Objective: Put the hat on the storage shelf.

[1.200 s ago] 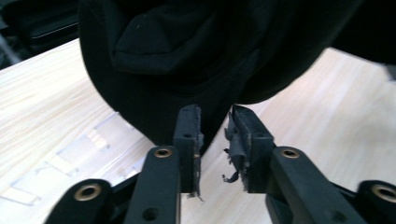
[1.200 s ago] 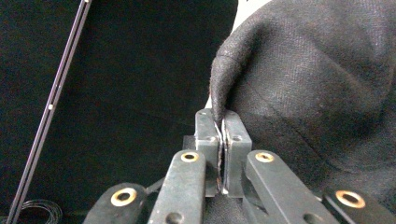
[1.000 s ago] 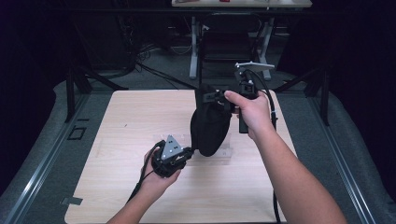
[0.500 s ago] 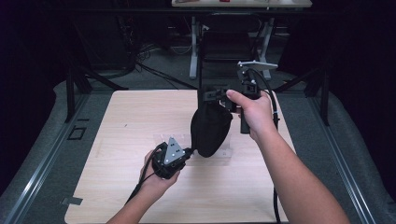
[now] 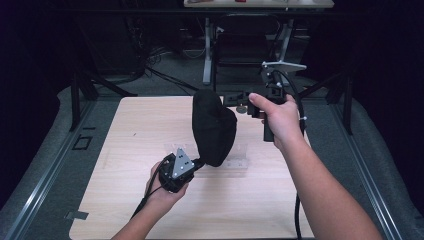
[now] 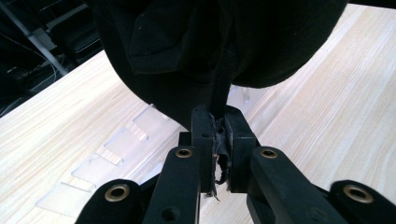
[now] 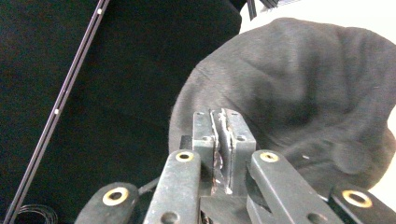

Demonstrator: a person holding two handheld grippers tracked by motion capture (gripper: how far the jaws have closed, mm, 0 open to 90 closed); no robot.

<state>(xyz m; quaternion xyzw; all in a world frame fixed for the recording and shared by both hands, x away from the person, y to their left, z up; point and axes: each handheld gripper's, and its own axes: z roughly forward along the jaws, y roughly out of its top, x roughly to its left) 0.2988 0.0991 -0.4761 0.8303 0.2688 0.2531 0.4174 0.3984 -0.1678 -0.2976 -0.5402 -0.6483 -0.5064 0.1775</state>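
While the black cloth hat (image 5: 213,127) hangs above the middle of the table (image 5: 125,135), the step in hand looks like stretching or lifting it between the 2 tools. The left tool (image 5: 196,164), at the lower centre of the high view, is clamped on a narrow black strip (image 6: 219,93) that runs down from the hat's underside; in the left gripper view that strip sits pinched between the pressed-together pads. The right tool (image 5: 239,106), at the upper right of the high view, has its pads nearly together, and its jaws have just been closing a little. In the right gripper view the hat (image 7: 299,93) lies right behind the tips, yet I cannot tell whether any cloth is caught between them.

To do this well, I judge that the left tool should keep a firm pinch low on the strip, while the right tool makes sure of its hold near the top edge before pulling. A slow, even pull should keep the cloth from slipping.

In the high view the hat's long axis runs up and down the frame, with the rounded top toward the upper edge and the narrower lower end toward the left tool. A clear plastic stand (image 5: 235,159) lies on the table beneath it.
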